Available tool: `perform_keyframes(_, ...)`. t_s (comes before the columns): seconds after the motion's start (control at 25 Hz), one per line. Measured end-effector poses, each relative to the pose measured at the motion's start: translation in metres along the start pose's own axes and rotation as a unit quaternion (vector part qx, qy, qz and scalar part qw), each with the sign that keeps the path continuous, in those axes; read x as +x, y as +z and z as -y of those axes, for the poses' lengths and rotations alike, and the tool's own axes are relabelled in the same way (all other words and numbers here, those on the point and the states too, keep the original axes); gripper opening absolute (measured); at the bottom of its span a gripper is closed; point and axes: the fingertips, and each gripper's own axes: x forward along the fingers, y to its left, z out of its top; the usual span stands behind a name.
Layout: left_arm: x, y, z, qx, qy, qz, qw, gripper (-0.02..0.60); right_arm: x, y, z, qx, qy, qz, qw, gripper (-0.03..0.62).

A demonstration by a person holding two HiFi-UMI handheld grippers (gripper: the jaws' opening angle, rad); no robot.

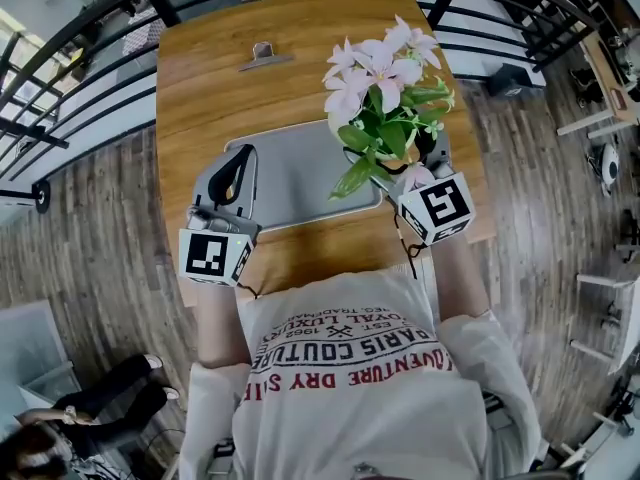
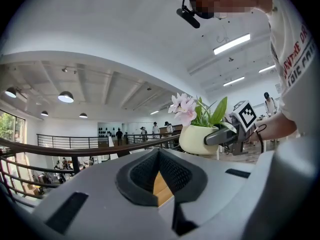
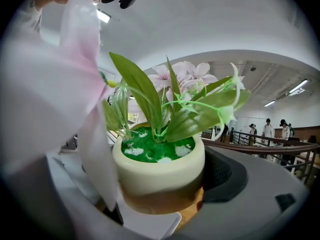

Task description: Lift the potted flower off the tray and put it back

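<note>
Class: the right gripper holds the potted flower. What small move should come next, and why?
Probably lower the potted flower straight down onto the gray tray. The right gripper is clamped on its pot, which seems to hang clear of the tray near its right edge; the left gripper is shut and empty.

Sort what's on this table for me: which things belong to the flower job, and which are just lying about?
In the job:
potted flower, clamped in the right gripper
grey tray
left gripper, shut on nothing, at the tray's left end

Lying about:
metal clip, near the far edge of the wooden table
</note>
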Motion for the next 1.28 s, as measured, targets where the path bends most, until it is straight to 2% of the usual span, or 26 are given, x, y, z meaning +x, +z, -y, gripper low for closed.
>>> perform_keyframes(0.36, 0.014, -0.015, 0.008, -0.008, 0.007, -0.024, 0.9997, 0.012, 0.011, -0.025, 0.007, 0.009, 0.024, -0.011, 1.0, 0.495)
perform_keyframes(0.6, 0.014, -0.012, 0.028, -0.021, 0.025, -0.051, 0.9982, 0.012, 0.008, -0.03, 0.009, 0.008, 0.065, -0.022, 0.998, 0.495)
perform_keyframes(0.76, 0.013, -0.022, 0.043, -0.031, 0.039, -0.062, 0.9969, 0.012, 0.006, -0.05, 0.006, 0.007, 0.088, -0.031, 0.996, 0.495)
perform_keyframes(1.04, -0.012, -0.063, 0.057, -0.073, 0.077, -0.091, 0.9902, 0.012, 0.017, -0.106, -0.041, 0.014, 0.167, -0.063, 0.984, 0.495)
perform_keyframes(1.28, -0.052, -0.102, 0.046, -0.107, 0.097, -0.11, 0.9833, 0.012, 0.039, -0.152, -0.108, 0.015, 0.233, -0.107, 0.967, 0.495)
